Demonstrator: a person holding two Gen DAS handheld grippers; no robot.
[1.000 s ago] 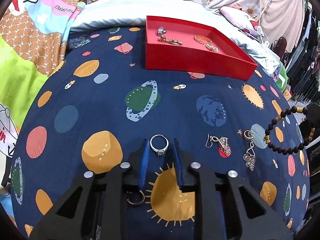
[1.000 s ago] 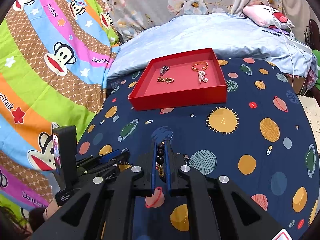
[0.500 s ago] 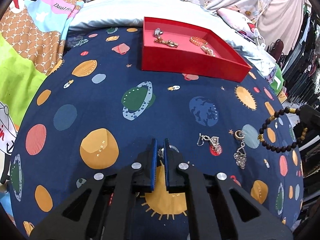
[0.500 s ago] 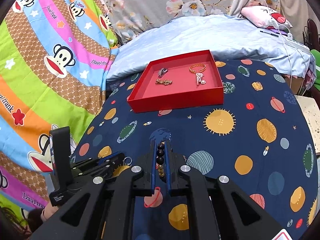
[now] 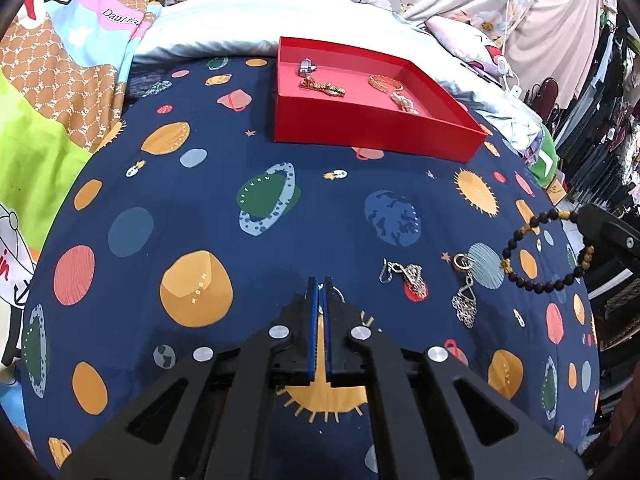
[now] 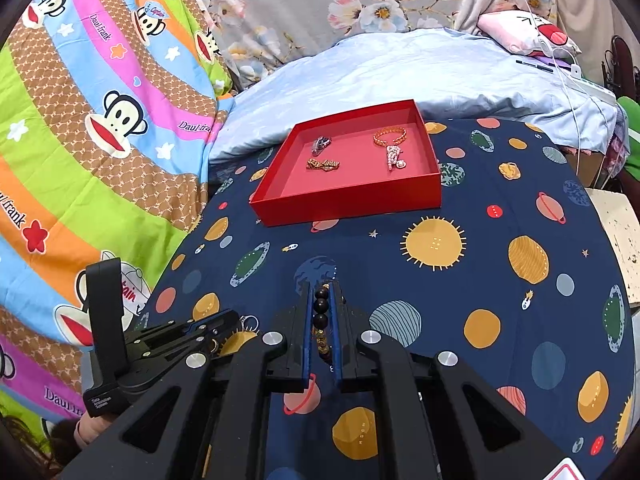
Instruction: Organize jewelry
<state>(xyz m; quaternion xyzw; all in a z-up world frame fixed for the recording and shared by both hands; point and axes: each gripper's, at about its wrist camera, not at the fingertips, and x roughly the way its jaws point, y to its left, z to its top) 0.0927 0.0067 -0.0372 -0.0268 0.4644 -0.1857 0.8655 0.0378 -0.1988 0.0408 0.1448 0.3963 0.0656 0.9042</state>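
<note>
So left gripper (image 5: 321, 285) pinched shut on silver ring (image 6: 249, 323), low over blanket. Right gripper (image 6: 322, 294) clamped on bead bracelet (image 5: 544, 256). Red tray (image 5: 360, 128) straight ahead of both, beyond ring; right one looks nearer to tray.

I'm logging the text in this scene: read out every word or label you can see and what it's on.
"Daul frank": cartoon monkey blanket.
"MOON": orange planet on the navy sheet.
"SATURN": green ringed planet.
White label on the left gripper's handle: too small to read.
</note>
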